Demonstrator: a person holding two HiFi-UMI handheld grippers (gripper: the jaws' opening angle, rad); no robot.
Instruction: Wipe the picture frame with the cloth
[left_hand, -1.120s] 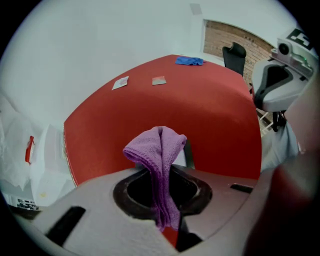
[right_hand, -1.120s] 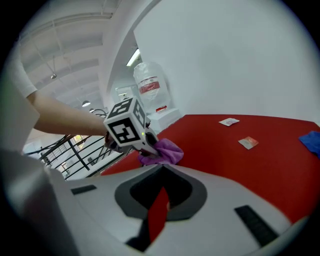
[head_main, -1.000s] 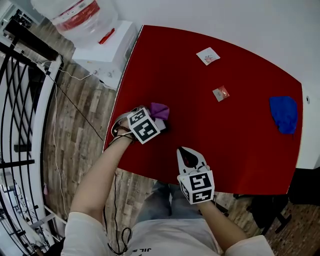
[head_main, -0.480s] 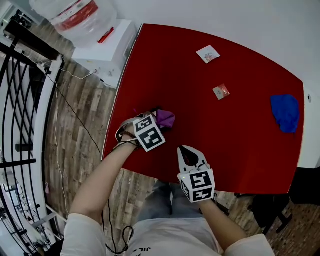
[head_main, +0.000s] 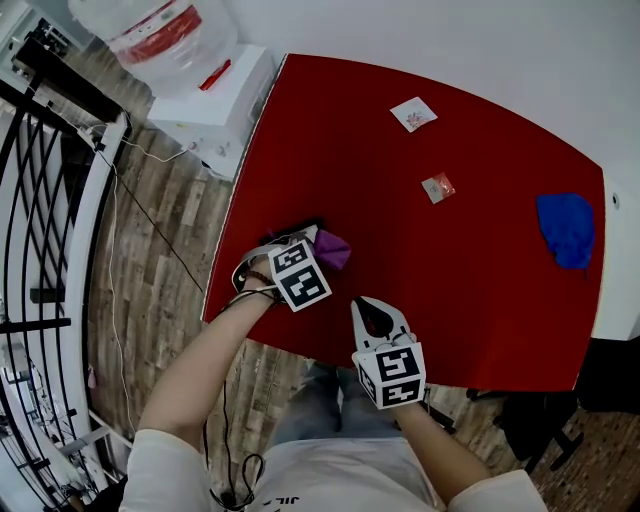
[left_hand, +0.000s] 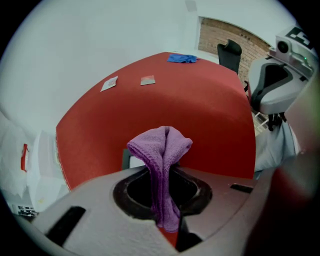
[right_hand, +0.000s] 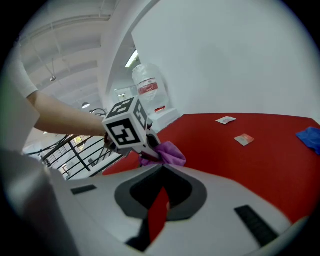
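Your left claw (head_main: 320, 247) has drawn toward the tabletop's (head_main: 420, 250) near edge, clenched on the purple cloth (left_hand: 163, 150); right claw (head_main: 364, 303) closed, empty.

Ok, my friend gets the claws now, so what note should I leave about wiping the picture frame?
Left claw: shut on the purple cloth, held at the picture frame near the red table's left edge; the frame is mostly hidden.
Right claw: shut, empty, over the table's near edge.
Done: cloth picked up.
Left: wipe the frame; can't tell how much is wiped.
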